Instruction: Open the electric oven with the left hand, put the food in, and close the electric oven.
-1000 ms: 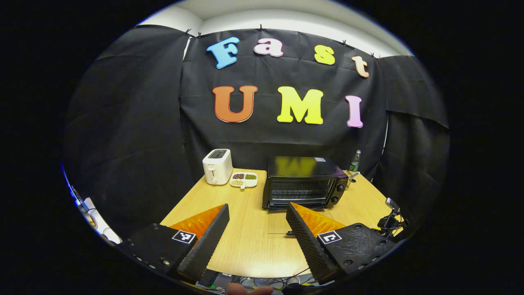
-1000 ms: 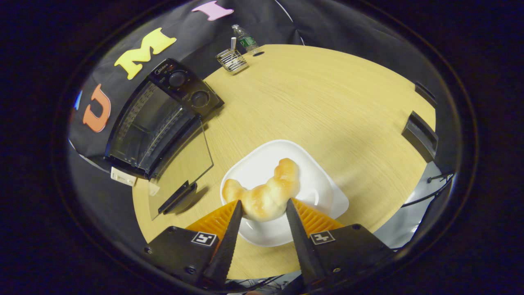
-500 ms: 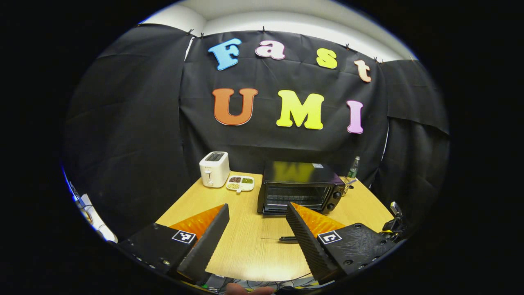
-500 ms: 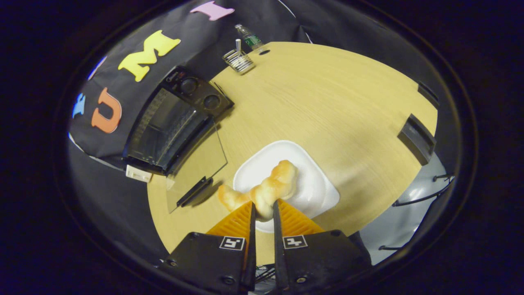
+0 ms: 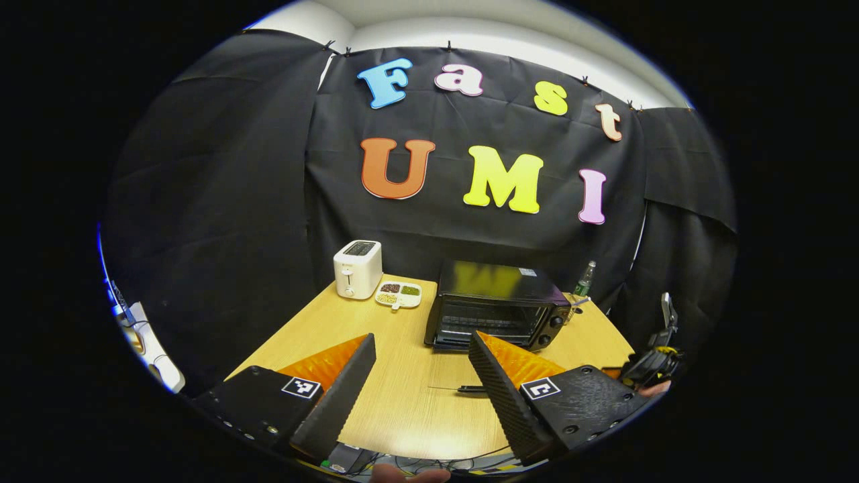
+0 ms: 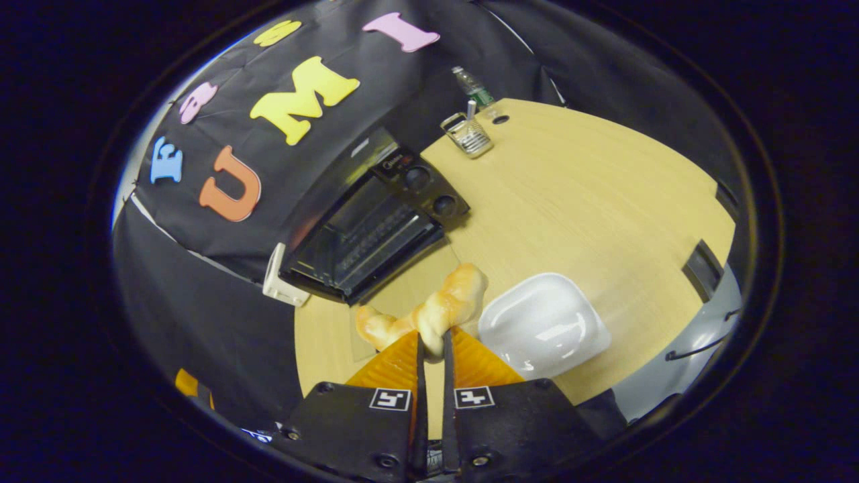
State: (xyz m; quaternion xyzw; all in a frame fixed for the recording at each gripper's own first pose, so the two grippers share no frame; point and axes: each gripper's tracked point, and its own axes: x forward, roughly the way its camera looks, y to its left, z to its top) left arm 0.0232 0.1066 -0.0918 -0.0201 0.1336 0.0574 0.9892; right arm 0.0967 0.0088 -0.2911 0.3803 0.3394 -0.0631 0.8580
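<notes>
The black electric oven point(image 5: 496, 305) stands at the back of the wooden table point(image 5: 402, 409), and its glass door lies open and flat, with the door handle point(image 5: 470, 389) nearest me. My left gripper point(image 5: 421, 342) hovers open well in front of the oven, holding nothing. In the right gripper view, my right gripper point(image 6: 431, 339) is shut on a golden croissant-shaped bread point(image 6: 433, 314), held in the air between the oven point(image 6: 376, 228) and the white plate point(image 6: 543, 323). The plate is bare.
A white toaster point(image 5: 358, 268) and a small divided dish of beans point(image 5: 399, 294) stand left of the oven. A green bottle point(image 6: 473, 84) and a small wire rack point(image 6: 470, 134) stand to its right. The other hand's gripper point(image 5: 654, 365) shows at the table's right edge.
My right gripper shut on the bread, lifted it off the plate and carried it left, towards the oven. My left gripper stayed open and swung slightly left.
</notes>
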